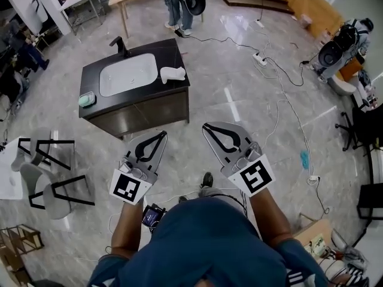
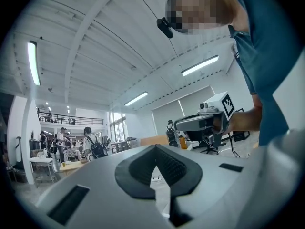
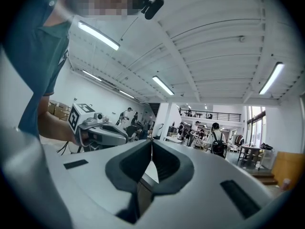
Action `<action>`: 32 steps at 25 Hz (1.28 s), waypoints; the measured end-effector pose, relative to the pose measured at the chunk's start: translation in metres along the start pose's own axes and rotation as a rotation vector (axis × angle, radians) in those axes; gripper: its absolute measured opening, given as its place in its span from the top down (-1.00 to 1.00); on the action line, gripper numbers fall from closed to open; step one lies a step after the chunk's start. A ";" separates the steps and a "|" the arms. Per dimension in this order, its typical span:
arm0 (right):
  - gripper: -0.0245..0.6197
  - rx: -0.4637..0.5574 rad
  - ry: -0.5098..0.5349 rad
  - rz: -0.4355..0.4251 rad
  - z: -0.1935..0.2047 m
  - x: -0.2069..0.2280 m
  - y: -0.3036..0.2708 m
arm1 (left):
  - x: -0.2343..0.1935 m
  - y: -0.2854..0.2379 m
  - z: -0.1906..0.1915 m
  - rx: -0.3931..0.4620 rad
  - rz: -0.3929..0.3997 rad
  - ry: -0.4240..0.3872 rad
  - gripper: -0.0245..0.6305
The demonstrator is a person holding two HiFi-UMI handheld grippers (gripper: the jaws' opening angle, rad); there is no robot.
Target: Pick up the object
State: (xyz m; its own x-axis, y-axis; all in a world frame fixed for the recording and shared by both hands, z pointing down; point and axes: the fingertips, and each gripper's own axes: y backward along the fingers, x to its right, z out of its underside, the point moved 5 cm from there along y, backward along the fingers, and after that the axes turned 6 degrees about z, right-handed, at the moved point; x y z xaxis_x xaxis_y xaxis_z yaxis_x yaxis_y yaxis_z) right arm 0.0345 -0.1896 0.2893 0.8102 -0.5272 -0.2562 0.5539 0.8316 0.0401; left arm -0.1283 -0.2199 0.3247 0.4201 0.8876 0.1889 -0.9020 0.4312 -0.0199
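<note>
Both pairs of jaws were pressed together, pinching nothing. I held my left gripper (image 1: pixel 162 134) and right gripper (image 1: pixel 206 125) level, side by side, facing the sink cabinet (image 1: pixel 149 109). On its counter, well ahead, a white object (image 1: pixel 172 74) lay beside the basin (image 1: pixel 128 73), too small to identify.

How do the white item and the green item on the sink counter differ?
The white item is larger and irregular, lying right of the basin; the green item is smaller, rounded, at the counter's near-left corner. Both rest on the dark top, untouched.
</note>
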 end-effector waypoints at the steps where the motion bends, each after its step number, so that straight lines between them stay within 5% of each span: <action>1: 0.88 0.003 0.000 -0.011 0.004 0.008 -0.007 | -0.006 -0.007 0.002 -0.001 -0.011 0.000 0.92; 15: 0.88 0.024 -0.010 -0.144 0.058 0.130 -0.073 | -0.073 -0.129 0.032 -0.036 -0.134 0.008 0.92; 32: 0.88 0.003 -0.030 -0.099 0.080 0.180 -0.178 | -0.183 -0.180 0.063 -0.028 -0.075 0.031 0.92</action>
State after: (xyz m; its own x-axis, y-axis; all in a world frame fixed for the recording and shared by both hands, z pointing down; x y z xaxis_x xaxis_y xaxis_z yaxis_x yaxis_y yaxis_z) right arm 0.0974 -0.4466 0.3128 0.7569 -0.6119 -0.2296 0.6320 0.7747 0.0185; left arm -0.0492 -0.4705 0.3556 0.4893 0.8573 0.1601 -0.8652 0.5002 -0.0343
